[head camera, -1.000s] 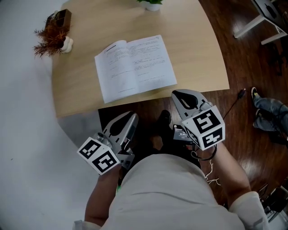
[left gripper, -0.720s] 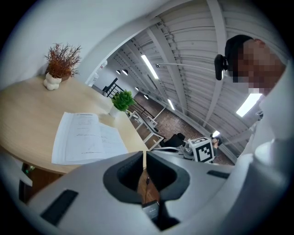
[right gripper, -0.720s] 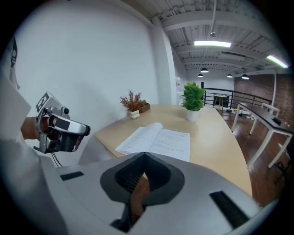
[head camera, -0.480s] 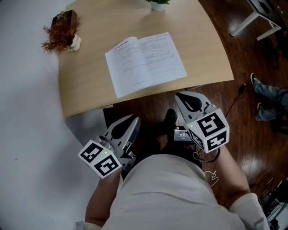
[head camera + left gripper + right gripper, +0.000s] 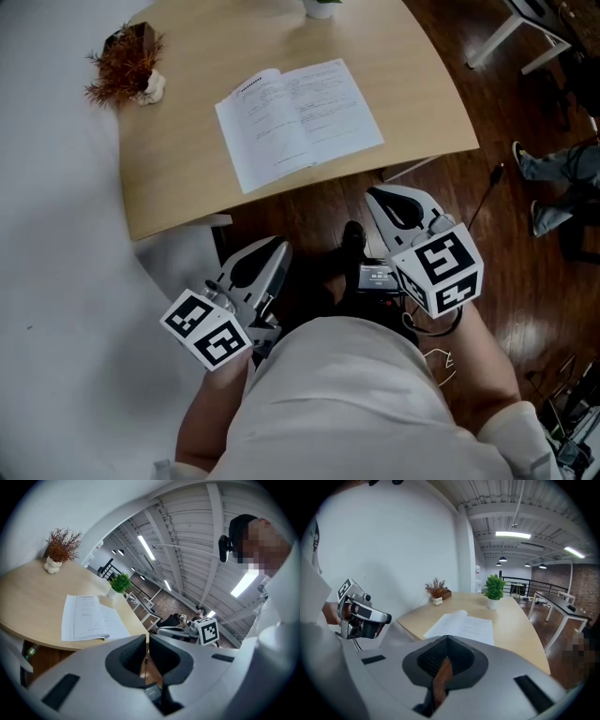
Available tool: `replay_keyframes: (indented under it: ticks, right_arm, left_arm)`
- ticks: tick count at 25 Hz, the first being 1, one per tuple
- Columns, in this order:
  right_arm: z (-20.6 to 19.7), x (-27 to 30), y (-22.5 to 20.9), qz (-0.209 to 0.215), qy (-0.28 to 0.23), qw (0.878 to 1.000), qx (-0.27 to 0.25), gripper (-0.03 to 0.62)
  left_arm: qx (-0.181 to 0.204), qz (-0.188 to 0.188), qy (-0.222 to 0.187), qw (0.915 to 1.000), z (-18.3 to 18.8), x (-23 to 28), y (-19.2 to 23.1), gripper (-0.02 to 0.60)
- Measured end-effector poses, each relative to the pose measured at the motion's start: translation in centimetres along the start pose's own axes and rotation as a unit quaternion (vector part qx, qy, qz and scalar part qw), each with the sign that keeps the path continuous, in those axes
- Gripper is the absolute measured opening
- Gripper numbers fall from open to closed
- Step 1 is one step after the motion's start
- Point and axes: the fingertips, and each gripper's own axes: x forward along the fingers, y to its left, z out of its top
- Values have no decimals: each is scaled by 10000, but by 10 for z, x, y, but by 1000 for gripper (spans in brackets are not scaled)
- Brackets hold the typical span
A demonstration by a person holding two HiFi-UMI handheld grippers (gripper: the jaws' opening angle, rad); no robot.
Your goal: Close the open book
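An open white book [image 5: 298, 120] lies flat on the round wooden table [image 5: 169, 187], pages up. Both grippers hang low in front of my body, short of the table's near edge and apart from the book. My left gripper [image 5: 272, 251] is shut with nothing in it, below the table's left part. The right gripper [image 5: 382, 197] is shut and empty too, just under the table's near edge. The left gripper view has the book [image 5: 91, 618] beyond the closed jaws of the left gripper [image 5: 146, 639]. From the right gripper [image 5: 447, 640], the book [image 5: 464, 626] lies straight ahead.
A dried reddish plant in a small white pot [image 5: 127, 64] stands at the table's far left. A green potted plant [image 5: 319, 7] sits at the far edge. Dark wood floor lies beneath, with a cable [image 5: 483, 202], white desk legs [image 5: 511, 33] and another person's legs [image 5: 553, 164] at the right.
The head view has shifted, so the table and book sit slightly higher in the frame. Both grippers stay low, shut and in nearly the same places.
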Motion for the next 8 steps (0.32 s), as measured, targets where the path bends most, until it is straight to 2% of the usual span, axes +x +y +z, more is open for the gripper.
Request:
replay_keyframes:
  ticks: [8]
  right_arm:
    - [-10, -15, 7, -96, 72, 9999, -42, 2]
  left_arm:
    - [-24, -90, 47, 9999, -12, -6, -8, -2]
